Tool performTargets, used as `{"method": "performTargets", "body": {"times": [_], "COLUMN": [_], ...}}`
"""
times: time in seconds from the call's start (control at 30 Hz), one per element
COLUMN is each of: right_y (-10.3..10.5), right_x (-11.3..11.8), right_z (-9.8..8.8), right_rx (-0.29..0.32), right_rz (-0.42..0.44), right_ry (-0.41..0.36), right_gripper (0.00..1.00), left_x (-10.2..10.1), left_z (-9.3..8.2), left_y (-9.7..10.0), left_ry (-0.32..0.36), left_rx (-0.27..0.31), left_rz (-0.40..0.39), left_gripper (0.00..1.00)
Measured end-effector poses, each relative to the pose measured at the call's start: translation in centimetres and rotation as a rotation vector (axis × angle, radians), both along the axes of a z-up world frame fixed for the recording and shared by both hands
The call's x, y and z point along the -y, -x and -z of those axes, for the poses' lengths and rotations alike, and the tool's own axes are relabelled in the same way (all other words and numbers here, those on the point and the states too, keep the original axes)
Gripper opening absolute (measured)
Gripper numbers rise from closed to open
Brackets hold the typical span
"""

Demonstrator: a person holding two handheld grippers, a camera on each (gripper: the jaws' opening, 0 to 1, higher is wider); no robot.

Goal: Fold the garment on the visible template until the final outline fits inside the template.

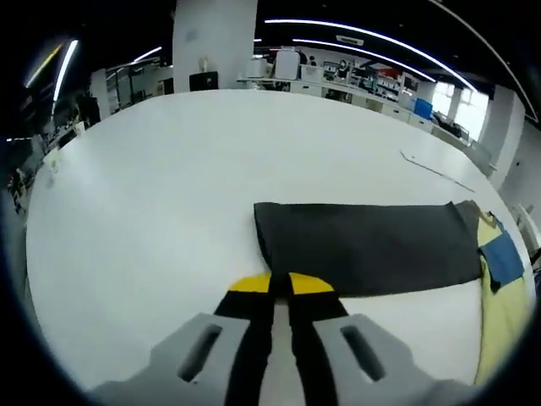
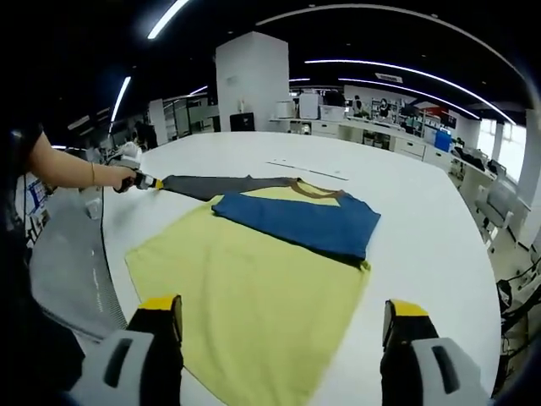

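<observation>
1. Yellow, blue and dark grey cloth make up the colour-block garment (image 2: 254, 279), spread flat on the white round table (image 2: 423, 220); in the right gripper view its yellow body lies nearest, a blue panel (image 2: 300, 222) crosses the chest, and a brown neckline sits beyond it.
2. One dark grey sleeve (image 1: 363, 247) stretches straight out from the body across the tabletop, seen in the left gripper view as a long flat band running to the yellow and blue cloth at the right edge.
3. Left gripper (image 1: 281, 286), yellow-tipped, has its jaws drawn nearly together at the near edge of that sleeve; whether any cloth is caught between them cannot be told.
4. From the right gripper view, the same tool (image 2: 145, 181) sits at the sleeve's far end, held by a person's hand (image 2: 125, 176).
5. Right gripper (image 2: 283, 315) hovers with jaws spread wide above the yellow hem, nothing between them.
6. Desks, pillars and ceiling strip lights ring the table.
</observation>
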State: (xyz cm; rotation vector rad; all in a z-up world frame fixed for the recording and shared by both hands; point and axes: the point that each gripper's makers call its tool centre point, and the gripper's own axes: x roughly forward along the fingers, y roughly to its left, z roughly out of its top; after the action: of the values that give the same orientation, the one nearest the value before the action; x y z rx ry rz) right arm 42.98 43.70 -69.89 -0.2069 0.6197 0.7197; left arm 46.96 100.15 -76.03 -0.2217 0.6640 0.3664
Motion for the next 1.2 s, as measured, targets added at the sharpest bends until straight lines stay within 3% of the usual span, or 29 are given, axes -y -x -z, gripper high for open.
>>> {"method": "performTargets", "body": {"times": [0.27,0.37,0.57,0.77,1.0,1.1,1.17,1.2], "right_y": [0.4,0.5,0.8,1.1,1.3,1.3,1.3,1.3], "right_x": [-0.2,-0.2,0.6,0.9,1.0,0.8,0.7,0.6], "right_z": [0.2,0.2,0.7,0.6,0.8,0.8,0.8,0.8], "right_rx": [-0.015,-0.018,-0.029,-0.036,-0.046,-0.047,-0.048,-0.048], "right_rz": [-0.017,-0.02,-0.019,-0.009,-0.023,-0.036,-0.043,-0.046], "right_ry": [-0.003,0.0,0.024,0.001,0.003,0.001,0.003,0.003], "right_gripper": [1.0,1.0,1.0,1.0,1.0,1.0,1.0,1.0], "left_x": [1.4,1.7,1.9,2.8,4.9,5.7,6.5,7.2], "left_z": [-0.2,-0.6,-1.9,-2.9,-4.5,-5.0,-5.5,-6.1], "left_y": [0.0,0.0,-0.6,-1.4,-2.8,-3.3,-3.8,-4.4], "left_ry": [0.027,0.007,-0.002,0.006,-0.006,-0.06,-0.05,-0.024], "left_rx": [-0.018,-0.019,0.017,0.044,0.062,0.042,0.064,0.105], "left_rz": [0.027,0.048,0.051,0.077,0.151,0.212,0.228,0.24], "left_gripper": [0.01,0.01,0.01,0.01,0.01,0.01,0.01,0.01]}}
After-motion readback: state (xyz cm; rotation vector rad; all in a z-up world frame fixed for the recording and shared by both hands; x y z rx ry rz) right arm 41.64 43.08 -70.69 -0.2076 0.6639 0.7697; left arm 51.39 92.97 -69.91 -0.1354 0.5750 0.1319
